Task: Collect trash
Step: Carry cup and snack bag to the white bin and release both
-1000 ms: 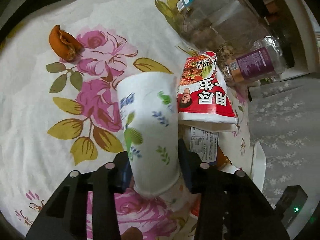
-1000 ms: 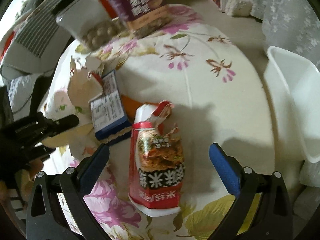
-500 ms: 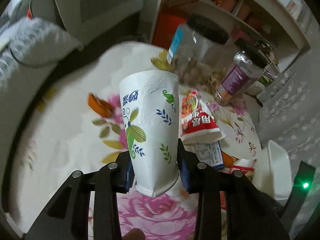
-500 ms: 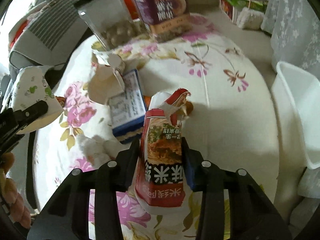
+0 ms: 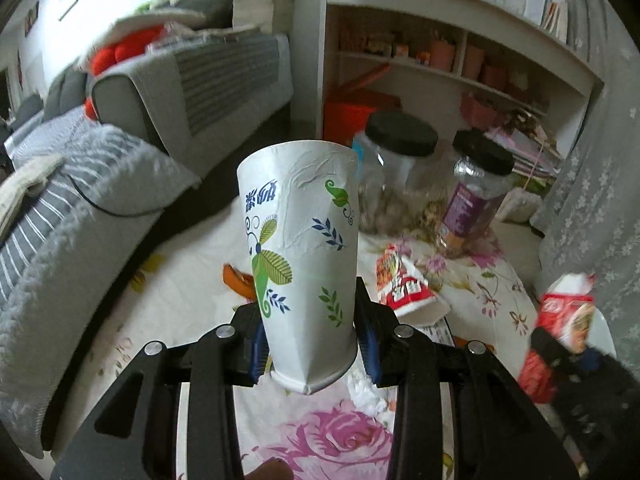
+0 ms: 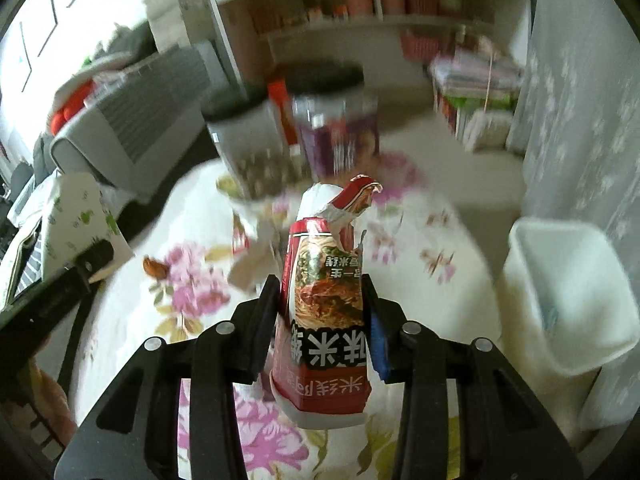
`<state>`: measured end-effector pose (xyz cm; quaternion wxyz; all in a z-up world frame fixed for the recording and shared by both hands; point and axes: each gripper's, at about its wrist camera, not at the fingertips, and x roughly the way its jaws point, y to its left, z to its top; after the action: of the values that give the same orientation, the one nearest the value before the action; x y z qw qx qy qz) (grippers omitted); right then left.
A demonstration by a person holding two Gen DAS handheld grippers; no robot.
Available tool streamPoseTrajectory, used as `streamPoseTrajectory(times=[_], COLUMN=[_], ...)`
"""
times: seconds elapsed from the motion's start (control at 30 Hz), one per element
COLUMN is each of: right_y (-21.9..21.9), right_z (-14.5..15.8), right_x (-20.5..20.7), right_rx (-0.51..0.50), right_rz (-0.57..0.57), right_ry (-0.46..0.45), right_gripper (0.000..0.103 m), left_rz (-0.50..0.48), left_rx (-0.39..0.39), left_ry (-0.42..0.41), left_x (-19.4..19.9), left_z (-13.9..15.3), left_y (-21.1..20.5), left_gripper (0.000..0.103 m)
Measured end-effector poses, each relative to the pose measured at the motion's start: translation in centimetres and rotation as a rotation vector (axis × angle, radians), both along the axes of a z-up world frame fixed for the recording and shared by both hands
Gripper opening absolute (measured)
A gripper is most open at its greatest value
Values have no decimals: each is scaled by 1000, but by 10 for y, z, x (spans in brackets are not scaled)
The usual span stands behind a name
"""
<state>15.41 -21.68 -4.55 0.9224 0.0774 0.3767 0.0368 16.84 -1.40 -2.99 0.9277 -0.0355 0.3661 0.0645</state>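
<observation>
My left gripper (image 5: pixel 310 342) is shut on a crumpled white paper cup (image 5: pixel 302 256) with leaf prints and holds it above the flowered table. My right gripper (image 6: pixel 322 326) is shut on a torn red noodle packet (image 6: pixel 326 320), lifted off the table; it also shows at the right of the left wrist view (image 5: pixel 560 332). A second red packet (image 5: pixel 404 286) and an orange peel (image 5: pixel 238 278) lie on the tablecloth. A white trash bin (image 6: pixel 568 308) stands to the right of the table.
Two black-lidded jars (image 5: pixel 404 176) (image 5: pixel 476 188) stand at the table's far side. A grey sofa (image 5: pixel 192 80) and a white shelf unit (image 5: pixel 460 48) are behind. White paper scraps (image 6: pixel 256 256) lie mid-table. A lace curtain (image 6: pixel 580 120) hangs at right.
My right gripper closed on the red noodle packet and lifted it. My left gripper raised and tilted the paper cup up, away from the table. Both views now look toward the room.
</observation>
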Motion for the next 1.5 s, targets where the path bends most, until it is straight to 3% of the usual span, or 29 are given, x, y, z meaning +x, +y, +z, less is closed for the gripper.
streamPoseTrajectory(times=[0.23,0.57,1.07,1.5], right_y=[-8,-17,-53,-122], right_z=[32,50,60,61], right_x=[-15,-28,-45,-51], right_rx=[-33,-46,-62,-45], right_rz=[-31,-73,-149,-279], right_ry=[-165,-260,-295,-273], right_gripper=[39,39,39,40], left_rz=[24,21,-37,-135], left_rx=[51,115,105,74], left_ry=[-112,-229,-242,-226], left_x=[-18,-40,-45,-45], left_z=[20,41,45,45], left_y=[-8,-27,-63,-119], left_gripper=[37,37,37,37])
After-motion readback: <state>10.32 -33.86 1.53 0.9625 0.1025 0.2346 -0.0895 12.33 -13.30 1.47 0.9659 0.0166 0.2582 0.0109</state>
